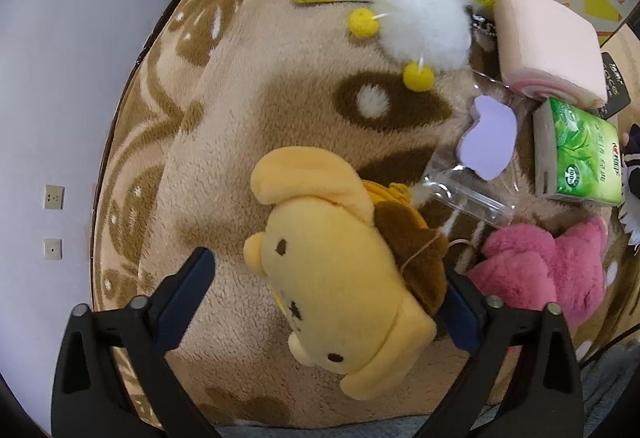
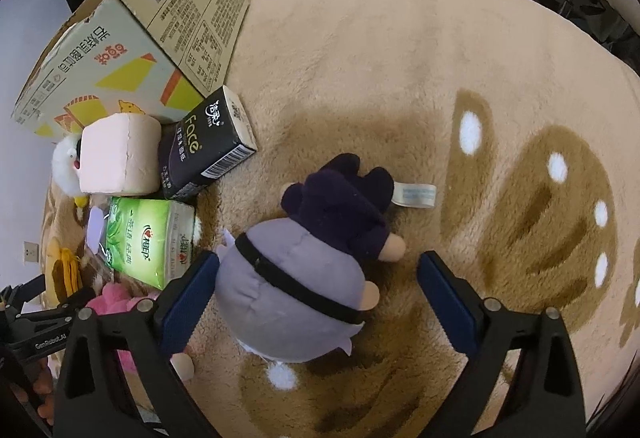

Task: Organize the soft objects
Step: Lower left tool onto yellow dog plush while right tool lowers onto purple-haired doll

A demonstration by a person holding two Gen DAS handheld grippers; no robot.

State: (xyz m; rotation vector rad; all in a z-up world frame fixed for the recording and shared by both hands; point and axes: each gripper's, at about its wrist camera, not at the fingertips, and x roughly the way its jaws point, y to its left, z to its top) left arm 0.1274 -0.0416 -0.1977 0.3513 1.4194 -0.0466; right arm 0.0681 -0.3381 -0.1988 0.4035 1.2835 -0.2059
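Two grippers, both spread wide, gripping nothing. Left gripper [image 1: 324, 302] straddles yellow plush dog [image 1: 340, 278] at lower centre, ready to clamp. Right gripper [image 2: 318, 298] brackets grey-purple plush doll [image 2: 304, 274] at lower centre. Cardboard box [image 2: 120, 49] at upper left, likely destination.

Yellow dog [image 1: 340, 278] with brown cap; grey-and-purple doll [image 2: 304, 278]; pink plush [image 1: 548, 270]; green tissues [image 1: 580, 153]; tan rug [image 2: 380, 57] with brown, white-dotted marks.
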